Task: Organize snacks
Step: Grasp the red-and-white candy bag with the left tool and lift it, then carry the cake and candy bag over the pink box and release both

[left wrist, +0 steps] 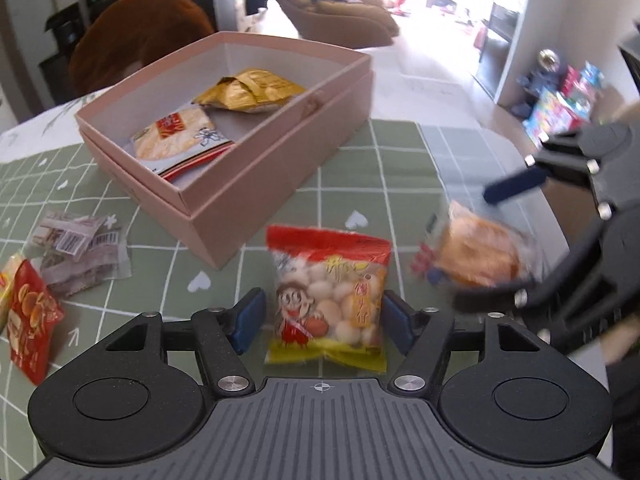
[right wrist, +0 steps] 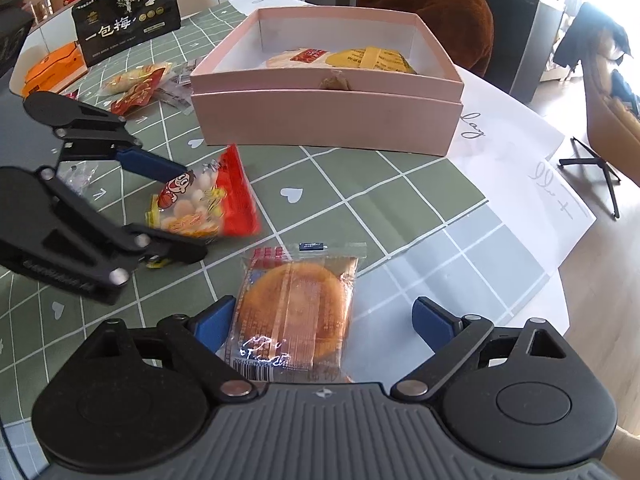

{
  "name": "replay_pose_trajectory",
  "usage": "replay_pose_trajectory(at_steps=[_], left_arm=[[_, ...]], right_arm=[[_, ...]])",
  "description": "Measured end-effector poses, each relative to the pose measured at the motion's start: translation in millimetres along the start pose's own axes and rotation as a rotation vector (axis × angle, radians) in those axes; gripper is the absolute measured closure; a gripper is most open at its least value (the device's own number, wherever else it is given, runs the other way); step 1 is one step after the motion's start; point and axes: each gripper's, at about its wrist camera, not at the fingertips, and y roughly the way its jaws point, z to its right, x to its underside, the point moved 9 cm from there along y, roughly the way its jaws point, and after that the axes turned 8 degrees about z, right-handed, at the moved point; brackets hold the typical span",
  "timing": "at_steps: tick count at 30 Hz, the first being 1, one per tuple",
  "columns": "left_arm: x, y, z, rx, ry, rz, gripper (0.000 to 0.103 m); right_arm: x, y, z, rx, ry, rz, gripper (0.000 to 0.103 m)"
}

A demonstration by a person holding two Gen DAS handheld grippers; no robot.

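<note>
A red and yellow bag of small round biscuits (left wrist: pixel 328 292) (right wrist: pixel 200 204) lies on the green checked cloth between the fingers of my left gripper (left wrist: pixel 324 324), which is open, with its pads just clear of the bag's sides. An orange cake in a clear packet (right wrist: pixel 292 312) (left wrist: pixel 480 256) lies between the fingers of my right gripper (right wrist: pixel 324 321), also open: the packet is near the left pad and far from the right one. Behind both stands an open pink box (left wrist: pixel 280 184) (right wrist: pixel 328 120) holding a gold packet (left wrist: pixel 252 90) and a rice cracker packet (left wrist: pixel 176 136).
Loose snacks lie left of the box: a red packet (left wrist: pixel 28 316) and clear wrappers (left wrist: pixel 80 252). A black gift box (right wrist: pixel 128 12) and an orange box (right wrist: pixel 52 68) stand at the far left. White paper (right wrist: pixel 520 152) covers the table's right edge. A brown chair (right wrist: pixel 432 8) stands behind.
</note>
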Motion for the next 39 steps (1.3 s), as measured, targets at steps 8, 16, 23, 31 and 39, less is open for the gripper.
replay_pose_trajectory(at_steps=[8,16,23,31,39], left_arm=[[10.5,-24.1,-4.4,-0.009,-0.23,0.025,0.049],[-87.9,-81.4,-62.9,-0.063,-0.45,0.305,0.051],[-127.2,-4.7,-107.9,-0.098,-0.572,0.27,0.05],[-75.3,-40.6,-124.9,-0.109,-0.711,0.351,0.05],[17.8,-104.8,-153.8,-0.27,-0.863,0.312,0.05]], right_arm=[[-7.0,-4.4,-8.4,-0.011,-0.012,-0.013,0.047],[-105.7,-44.7,8.3,-0.102,0.06,0.17,0.047],[-220.4,12.6,48.7,-0.065,0.105,0.256,0.046],[-224.2,60.0,52.4,-0.03,0.149,0.161,0.04],[-254.0,65.7,-52.1,-0.133,0.002,0.137,0.032]])
